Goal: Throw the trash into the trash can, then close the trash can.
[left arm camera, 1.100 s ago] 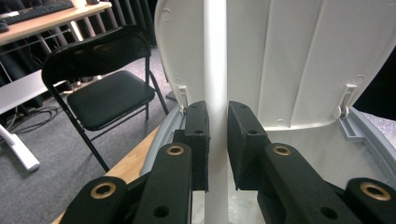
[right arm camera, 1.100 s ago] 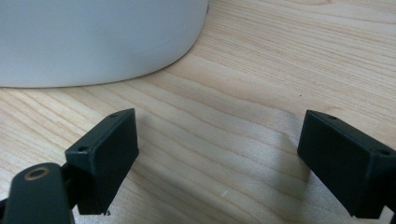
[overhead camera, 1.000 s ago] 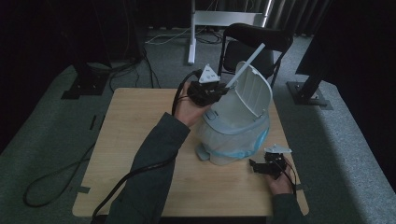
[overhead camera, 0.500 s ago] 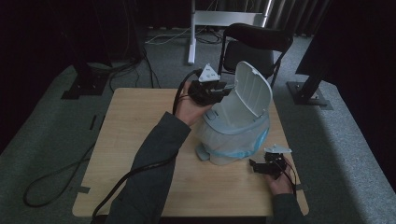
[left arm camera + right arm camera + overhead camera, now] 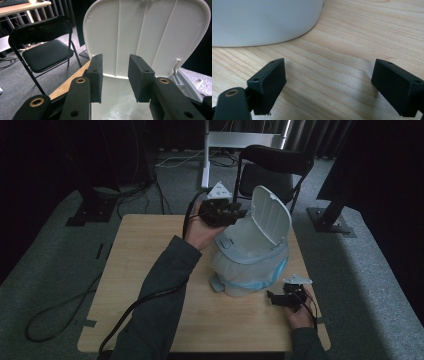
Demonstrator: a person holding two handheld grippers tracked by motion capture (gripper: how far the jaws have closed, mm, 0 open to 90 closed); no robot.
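A white pedal bin (image 5: 248, 266) with a blue-edged liner stands on the wooden table (image 5: 145, 250). Its lid (image 5: 270, 219) stands raised, leaning back to the right. My left gripper (image 5: 241, 213) hovers at the bin's far left rim and points at the lid's underside (image 5: 150, 32). Its jaws have just been opening and now stand apart (image 5: 115, 75) with nothing between them, the liner (image 5: 117, 102) below. My right gripper (image 5: 273, 298) rests low at the bin's near right, open (image 5: 329, 85), with bare wood between its jaws and the bin's base (image 5: 262, 20) just ahead.
A black folding chair (image 5: 276, 166) stands beyond the table's far edge, also in the left gripper view (image 5: 42, 50). A metal stand (image 5: 206, 155) and cables lie on the carpet behind. The left half of the table is bare wood.
The lid has swung from a flatter tilt to standing raised and open. The left gripper stays at the bin's far rim. The right gripper has not moved.
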